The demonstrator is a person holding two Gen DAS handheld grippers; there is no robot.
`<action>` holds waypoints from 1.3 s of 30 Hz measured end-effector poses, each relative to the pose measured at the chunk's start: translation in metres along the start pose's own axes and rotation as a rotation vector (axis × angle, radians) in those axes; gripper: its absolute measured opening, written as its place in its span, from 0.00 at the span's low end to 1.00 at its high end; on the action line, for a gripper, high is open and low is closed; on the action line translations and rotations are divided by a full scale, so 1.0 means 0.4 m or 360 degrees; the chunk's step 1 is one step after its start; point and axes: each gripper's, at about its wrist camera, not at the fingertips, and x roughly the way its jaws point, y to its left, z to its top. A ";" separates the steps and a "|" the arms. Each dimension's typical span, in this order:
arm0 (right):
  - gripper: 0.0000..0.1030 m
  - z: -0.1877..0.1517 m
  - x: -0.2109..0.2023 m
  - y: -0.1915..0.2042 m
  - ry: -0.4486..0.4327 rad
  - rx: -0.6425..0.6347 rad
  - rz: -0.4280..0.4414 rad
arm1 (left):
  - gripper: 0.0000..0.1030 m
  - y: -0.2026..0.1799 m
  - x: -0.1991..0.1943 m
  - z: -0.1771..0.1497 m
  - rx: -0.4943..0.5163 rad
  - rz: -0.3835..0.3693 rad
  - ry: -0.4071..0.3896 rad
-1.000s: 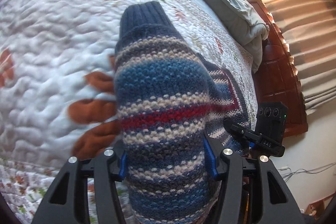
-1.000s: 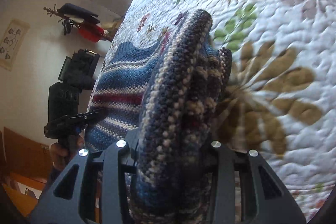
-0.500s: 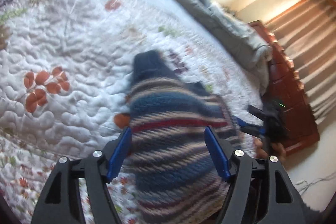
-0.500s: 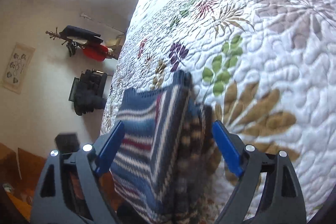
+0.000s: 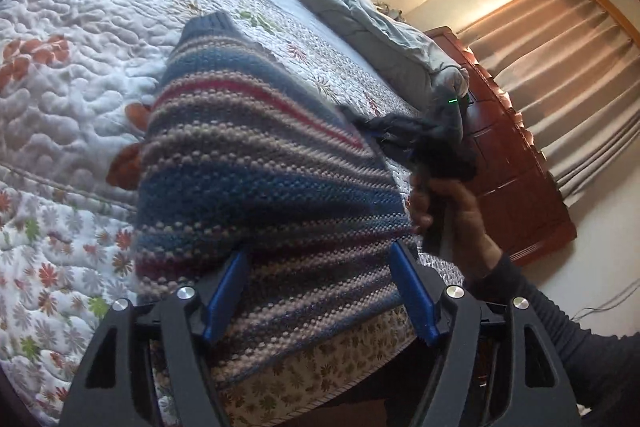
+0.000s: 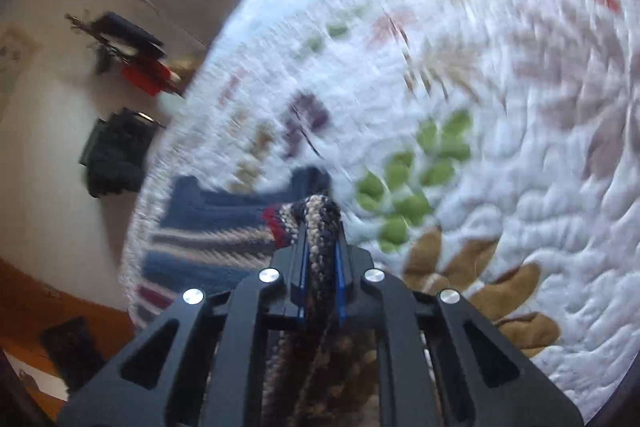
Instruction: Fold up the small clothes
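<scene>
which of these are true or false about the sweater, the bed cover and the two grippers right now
1. The right gripper is shut on an edge of the sweater. True.
2. The left gripper is clamped tight on the sweater. False: its jaws stand wide apart, with the knit lying between them.
3. The sweater is plain red. False: it is striped in blue, beige and dark tones with one red stripe.
4. The sweater lies on a quilted bed cover with a flower print. True.
5. Wooden furniture stands beside the bed. True.
</scene>
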 end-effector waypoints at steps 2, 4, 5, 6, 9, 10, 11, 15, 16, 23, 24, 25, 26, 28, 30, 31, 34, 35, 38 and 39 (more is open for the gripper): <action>0.23 -0.006 -0.012 -0.004 -0.0040 0.0015 0.0025 | 0.70 0.001 0.005 0.004 -0.0009 0.0006 0.0009; 0.29 -0.009 -0.068 -0.005 -0.0096 0.0046 0.0098 | 0.70 0.002 0.002 0.007 -0.0022 0.0007 0.0020; 0.29 -0.018 -0.105 0.009 -0.0127 0.0029 0.0099 | 0.70 -0.003 -0.005 0.008 -0.0028 0.0008 0.0020; 0.29 -0.035 -0.146 0.035 -0.0161 -0.0019 0.0095 | 0.71 -0.006 -0.009 0.015 -0.0023 -0.0001 0.0018; 0.29 -0.096 -0.224 0.131 -0.0170 -0.0180 0.0173 | 0.75 -0.038 -0.053 0.041 0.0015 -0.0066 -0.0086; 0.29 -0.119 -0.226 0.150 -0.0138 -0.0202 0.0190 | 0.78 -0.042 -0.065 0.053 0.0013 -0.0089 -0.0123; 0.29 -0.141 -0.223 0.157 -0.0104 -0.0220 0.0186 | 0.79 -0.041 -0.070 0.067 -0.0001 -0.0092 -0.0147; 0.15 -0.199 -0.134 0.115 0.0034 -0.0132 0.0090 | 0.79 0.025 -0.039 0.109 -0.0163 -0.0026 -0.0134; 0.06 -0.206 -0.117 0.093 0.0059 -0.0103 0.0071 | 0.79 0.049 -0.026 0.112 -0.0224 -0.0047 -0.0112; 0.09 -0.313 -0.254 0.137 -0.0100 -0.0145 0.0166 | 0.79 0.085 -0.022 0.117 -0.0339 -0.0083 -0.0113; 0.09 -0.340 -0.273 0.148 -0.0116 -0.0165 0.0175 | 0.79 0.086 -0.023 0.115 -0.0332 -0.0084 -0.0111; 0.09 -0.367 -0.282 0.155 -0.0115 -0.0173 0.0180 | 0.79 0.088 -0.023 0.113 -0.0333 -0.0088 -0.0113; 0.09 -0.390 -0.281 0.154 -0.0099 -0.0166 0.0181 | 0.79 0.091 -0.023 0.111 -0.0339 -0.0092 -0.0115; 0.06 -0.429 -0.247 0.124 -0.0039 -0.0115 0.0108 | 0.79 0.096 -0.021 0.110 -0.0347 -0.0105 -0.0121; 0.00 -0.451 -0.207 0.077 0.0007 -0.0028 0.0071 | 0.79 0.106 -0.021 0.109 -0.0384 -0.0142 -0.0120; 0.00 -0.460 -0.206 0.066 -0.0003 -0.0005 0.0080 | 0.79 0.111 -0.022 0.108 -0.0410 -0.0163 -0.0120; 0.22 -0.477 -0.255 0.096 -0.0051 0.0000 0.0105 | 0.82 0.095 -0.053 0.095 -0.0445 -0.0075 -0.0123; 0.53 -0.486 -0.279 0.116 -0.0072 -0.0023 0.0081 | 0.85 0.064 -0.078 0.081 -0.0391 0.0023 -0.0133; 0.96 -0.550 -0.391 0.200 -0.0228 -0.0129 -0.0148 | 0.96 -0.040 -0.149 0.022 -0.0160 0.0256 -0.0196; 0.96 -0.572 -0.416 0.225 -0.0248 -0.0180 -0.0205 | 0.96 -0.096 -0.180 -0.015 -0.0041 0.0410 -0.0221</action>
